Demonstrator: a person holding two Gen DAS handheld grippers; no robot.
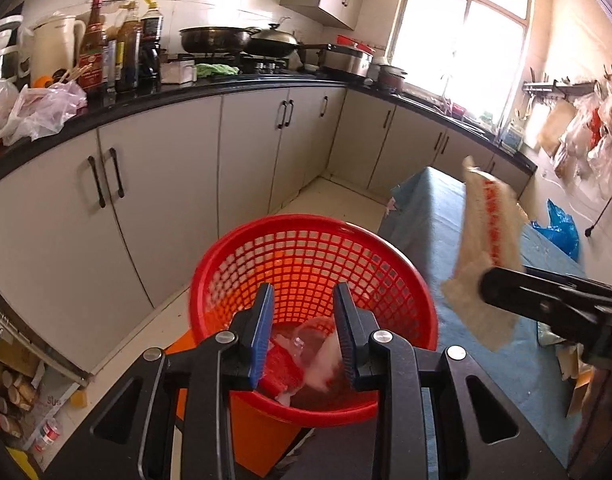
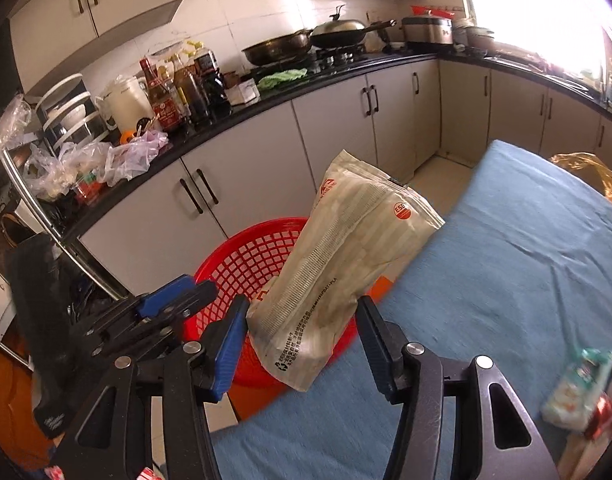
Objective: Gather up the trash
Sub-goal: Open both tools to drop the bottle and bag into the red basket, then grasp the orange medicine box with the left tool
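Left tool [image 1: 303, 332]: narrow gap between blue pads, nothing pinched, hanging just over the basket's near rim.
Right tool [image 2: 301, 344]: jaws set wide, bag between them; left pad against the bag's lower edge, right pad looks clear of it; grip hard to call.
Bag [image 2: 346, 264]: pale printed wrapper, red round mark, tilted up and away, lower end between the pads, top leaning over the basket.
Basket [image 1: 314, 264]: red mesh, beside the blue-covered worktop [image 2: 506, 280], on an orange stand.
Inside basket: clear plastic cup [image 1: 306, 338], red and white scraps.
Worktop's right edge: green-and-white packet [image 2: 578, 388], blurred.
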